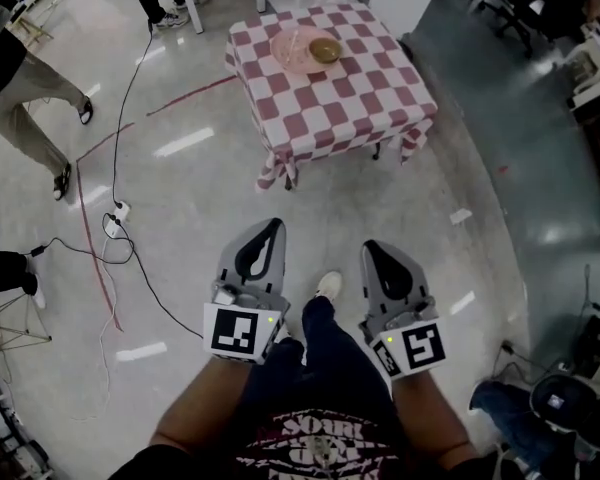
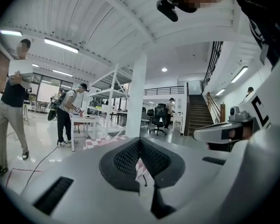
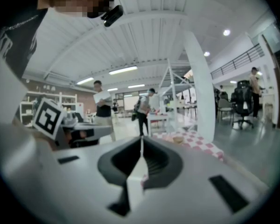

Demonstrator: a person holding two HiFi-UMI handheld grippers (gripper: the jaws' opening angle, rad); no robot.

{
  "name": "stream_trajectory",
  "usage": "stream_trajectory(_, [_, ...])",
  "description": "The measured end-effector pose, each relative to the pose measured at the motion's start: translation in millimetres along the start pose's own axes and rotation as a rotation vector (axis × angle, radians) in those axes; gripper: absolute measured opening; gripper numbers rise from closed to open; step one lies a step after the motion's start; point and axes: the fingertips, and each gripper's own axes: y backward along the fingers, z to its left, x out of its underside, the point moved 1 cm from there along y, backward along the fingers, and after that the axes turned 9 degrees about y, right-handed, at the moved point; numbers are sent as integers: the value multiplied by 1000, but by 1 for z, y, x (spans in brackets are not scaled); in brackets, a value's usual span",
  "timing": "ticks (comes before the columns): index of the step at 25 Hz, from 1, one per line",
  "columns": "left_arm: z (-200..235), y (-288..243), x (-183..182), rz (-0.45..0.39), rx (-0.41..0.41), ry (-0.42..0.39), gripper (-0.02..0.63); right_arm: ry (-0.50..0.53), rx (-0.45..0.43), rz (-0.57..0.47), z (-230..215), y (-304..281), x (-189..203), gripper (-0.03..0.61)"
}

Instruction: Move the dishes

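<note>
A small table [image 1: 360, 108] with a red-and-white checked cloth stands a few steps ahead in the head view. On its far side lies a pink plate [image 1: 292, 52], with a tan bowl [image 1: 326, 50] resting on its right part. My left gripper [image 1: 273, 224] and right gripper [image 1: 372, 247] hang side by side over the floor, well short of the table, both shut and empty. In the left gripper view the jaws [image 2: 140, 140] meet at the tip. The right gripper [image 3: 141, 138] also has its tips touching, and the bowl [image 3: 178, 139] shows on the table [image 3: 203, 146] beyond.
A black cable [image 1: 130, 248] and a power strip [image 1: 114, 224] lie on the floor at left beside a red tape line [image 1: 92, 258]. People stand at left [image 1: 20, 88] and behind the table. A white pillar [image 2: 136, 101], shelving and office chairs [image 1: 520, 8] surround the table.
</note>
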Motion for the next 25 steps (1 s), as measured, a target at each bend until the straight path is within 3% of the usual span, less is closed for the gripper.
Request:
stream_trajectory(8, [11,-52,17,40,-39,43,31,-16,-40,20,-42,-33,13,37])
stream_trajectory(17, [16,-109,14,63,-79,31,31,-28,-91,24,-90,-75,13,37])
stream_trajectory(25, [0,-158,7,91,-23,20,31,-34,-152,-6,-127,-106,-1,37])
